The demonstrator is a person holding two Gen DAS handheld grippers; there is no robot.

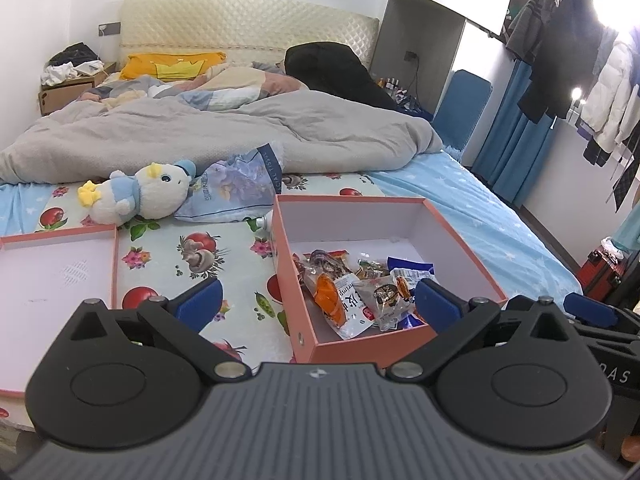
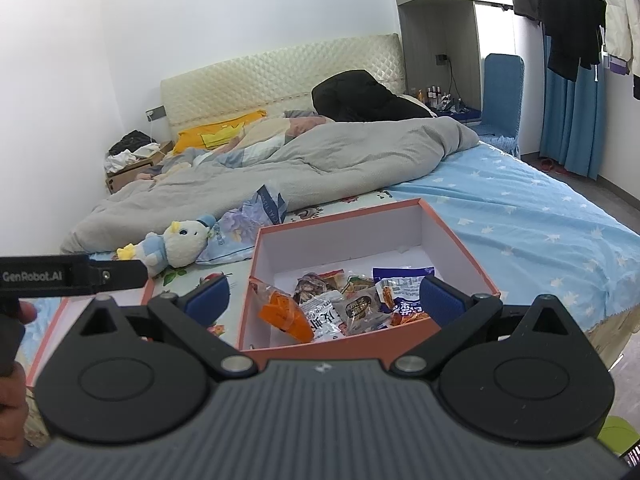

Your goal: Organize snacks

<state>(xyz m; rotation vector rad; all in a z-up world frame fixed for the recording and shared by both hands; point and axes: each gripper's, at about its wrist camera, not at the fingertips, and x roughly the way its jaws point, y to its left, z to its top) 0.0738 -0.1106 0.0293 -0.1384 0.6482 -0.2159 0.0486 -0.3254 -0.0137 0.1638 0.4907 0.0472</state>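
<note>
Both tongs, left tongs [image 1: 318,300] and right tongs [image 2: 324,298], gape wide, gripping nothing. One orange cardboard box [image 1: 362,348] holds several crinkly snack packets [image 1: 352,300]; one flat orange lid [image 1: 60,236] lies alongside on the bed.

Blue pads, black linkages with silver screws and a ribbed grey body are seen on the left gripper [image 1: 318,302] and the right gripper [image 2: 324,300].

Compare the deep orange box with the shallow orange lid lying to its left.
The box has tall walls; the lid has only a low rim. The box holds a pile of snack packets; the lid holds nothing. Both are orange outside, white inside, and lie open-side up on the bed.
</note>
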